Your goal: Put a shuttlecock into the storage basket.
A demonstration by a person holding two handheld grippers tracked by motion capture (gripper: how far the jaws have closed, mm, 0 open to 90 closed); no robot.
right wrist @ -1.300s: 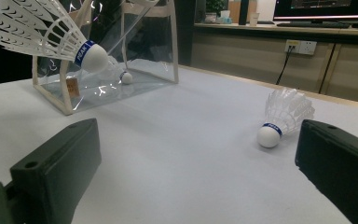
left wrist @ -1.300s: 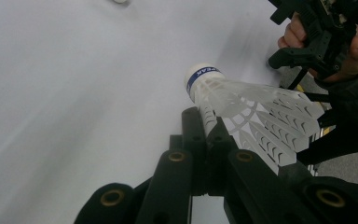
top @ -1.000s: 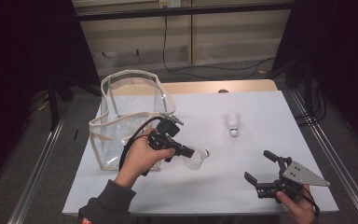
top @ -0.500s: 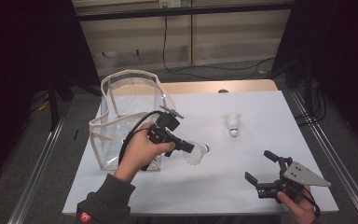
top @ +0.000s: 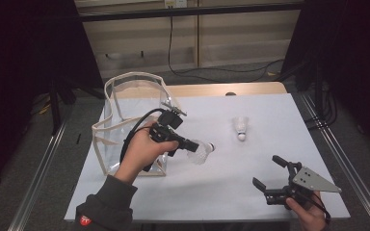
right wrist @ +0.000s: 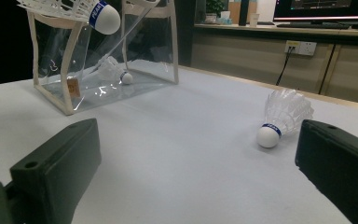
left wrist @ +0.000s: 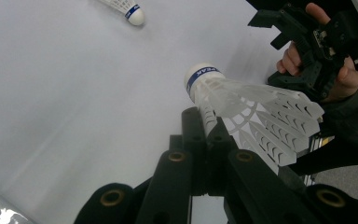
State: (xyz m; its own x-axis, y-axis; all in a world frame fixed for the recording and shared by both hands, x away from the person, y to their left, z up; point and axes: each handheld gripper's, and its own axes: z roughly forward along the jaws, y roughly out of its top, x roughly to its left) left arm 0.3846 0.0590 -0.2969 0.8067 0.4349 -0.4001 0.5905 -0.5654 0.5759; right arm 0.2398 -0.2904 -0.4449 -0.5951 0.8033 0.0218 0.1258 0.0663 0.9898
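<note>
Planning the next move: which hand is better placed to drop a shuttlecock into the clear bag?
Left. The left gripper is already shut on a shuttlecock, right beside the clear bag. The right gripper stands open and empty at the table's near right, far from the bag.

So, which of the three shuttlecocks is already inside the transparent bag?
The shuttlecock lying on the bag's floor. Another shuttlecock is clamped by the skirt in the left gripper, and the third shuttlecock lies on the white table.
</note>
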